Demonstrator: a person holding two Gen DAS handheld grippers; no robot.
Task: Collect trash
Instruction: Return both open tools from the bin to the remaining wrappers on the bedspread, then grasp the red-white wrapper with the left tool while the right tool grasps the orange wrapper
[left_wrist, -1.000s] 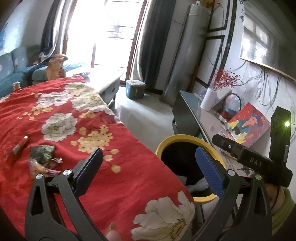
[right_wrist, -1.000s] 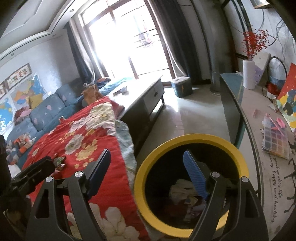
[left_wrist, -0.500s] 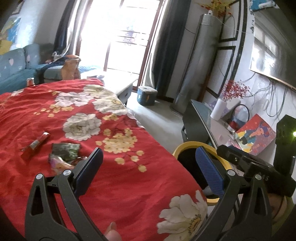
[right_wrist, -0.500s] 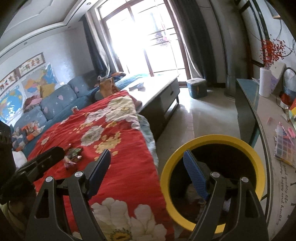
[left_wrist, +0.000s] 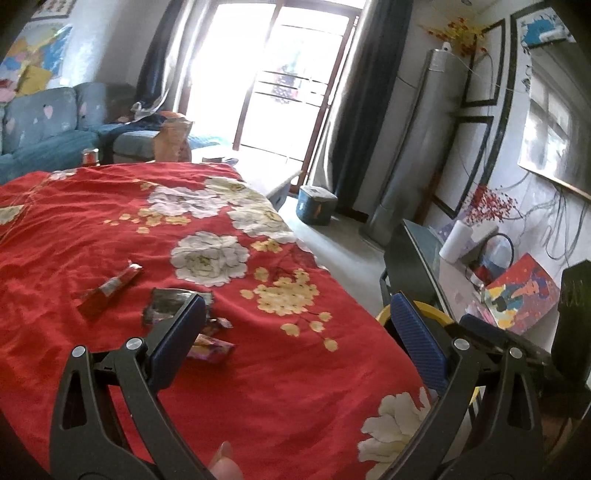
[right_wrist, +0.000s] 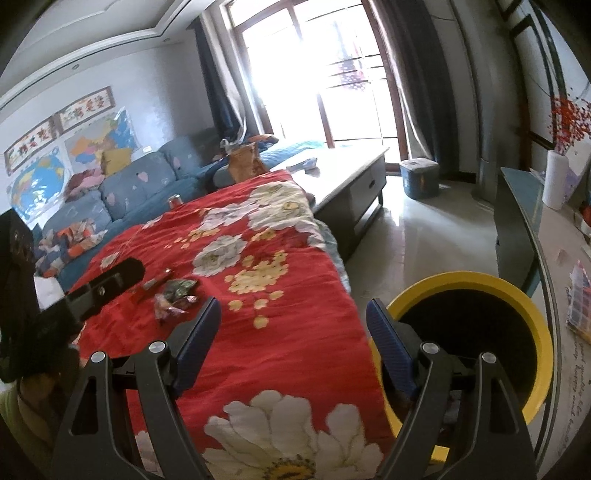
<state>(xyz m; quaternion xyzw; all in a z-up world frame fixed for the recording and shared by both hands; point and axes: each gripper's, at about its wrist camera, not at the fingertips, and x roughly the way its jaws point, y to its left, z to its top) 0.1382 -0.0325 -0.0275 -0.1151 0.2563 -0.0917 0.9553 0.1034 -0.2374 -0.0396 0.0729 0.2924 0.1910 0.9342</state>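
Note:
Three wrappers lie on the red flowered cloth (left_wrist: 110, 229): a long red wrapper (left_wrist: 109, 287), a dark crumpled wrapper (left_wrist: 166, 302) and a purple wrapper (left_wrist: 212, 348). They also show in the right wrist view: red (right_wrist: 157, 282), dark (right_wrist: 180, 287), purple (right_wrist: 166, 310). My left gripper (left_wrist: 299, 341) is open and empty, just short of the wrappers. My right gripper (right_wrist: 293, 341) is open and empty, between the cloth's edge and the yellow-rimmed black bin (right_wrist: 517, 295). The bin's rim shows in the left wrist view (left_wrist: 428, 308).
A blue sofa (right_wrist: 122, 192) stands behind the table. A low cabinet (right_wrist: 351, 177) and a blue box (right_wrist: 419, 176) are on the floor beyond. A side counter (right_wrist: 569, 266) with a white vase (right_wrist: 556, 181) and clutter runs along the right.
Both grippers have swung left, away from the bin and towards the wrappers on the cloth. The bin has slid to the right in both views. Both grippers stayed open.

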